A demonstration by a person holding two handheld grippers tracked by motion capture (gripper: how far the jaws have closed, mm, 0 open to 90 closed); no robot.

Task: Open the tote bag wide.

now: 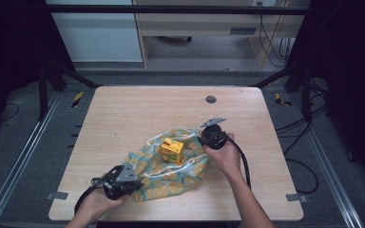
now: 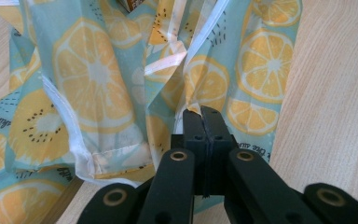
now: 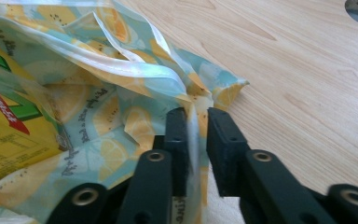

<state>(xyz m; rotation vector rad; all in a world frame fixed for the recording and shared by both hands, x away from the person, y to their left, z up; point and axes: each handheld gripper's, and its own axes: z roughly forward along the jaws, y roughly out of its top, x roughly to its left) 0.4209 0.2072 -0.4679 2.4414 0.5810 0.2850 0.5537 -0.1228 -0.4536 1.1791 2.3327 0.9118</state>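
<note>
My left gripper (image 1: 123, 183) has its jaws clenched on the near edge of the fruit-print cloth (image 1: 171, 171) at the surface's (image 1: 123, 114) front. A yellow carton (image 1: 172, 150) sits mid-cloth. Beyond it, my right gripper (image 1: 208, 137) holds its jaws slightly parted around the far edge.

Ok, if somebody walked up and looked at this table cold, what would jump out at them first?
Probably the citrus-print cloth, crumpled near the middle of the wooden table, with a bright yellow carton sitting on it. Next, the left hand-held gripper is pinched shut on the cloth's near edge. The right hand-held gripper straddles a fold at the far right corner, its jaws slightly apart.
</note>
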